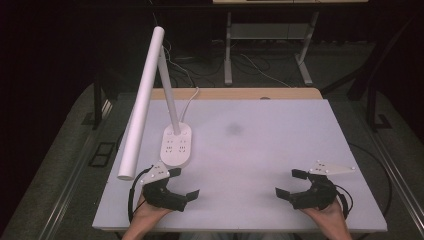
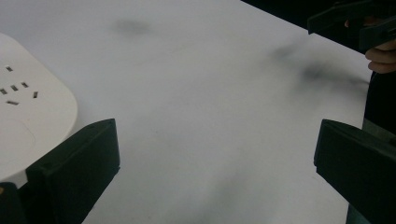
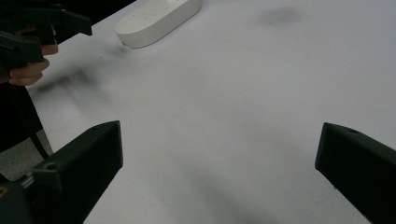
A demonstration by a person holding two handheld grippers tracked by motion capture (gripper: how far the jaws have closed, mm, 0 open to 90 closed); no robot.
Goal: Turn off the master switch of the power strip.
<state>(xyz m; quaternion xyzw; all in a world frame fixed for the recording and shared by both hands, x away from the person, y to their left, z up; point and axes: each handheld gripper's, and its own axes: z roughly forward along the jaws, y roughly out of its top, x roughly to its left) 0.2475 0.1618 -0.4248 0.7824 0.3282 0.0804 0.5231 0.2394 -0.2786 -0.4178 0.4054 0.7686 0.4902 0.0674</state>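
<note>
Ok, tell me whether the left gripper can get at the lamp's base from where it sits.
Probably yes. The left gripper rests open just beside the white lamp base, with bare table between them; the lamp's long head hangs off to the left, not across the path.

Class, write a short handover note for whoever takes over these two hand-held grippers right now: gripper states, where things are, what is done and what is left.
Left hand-held gripper: jaws wide open, nothing between them, low over the near left of the table, just in front of the lamp base.
Right hand-held gripper: jaws open, nothing held, near right of the table.
Desk lamp: white, stands at the left, its long head reaching toward the near edge; its cord runs off the back.
Done: nothing handled yet, as far as shows.
Left: probably reaching for the lamp base with the left.
</note>
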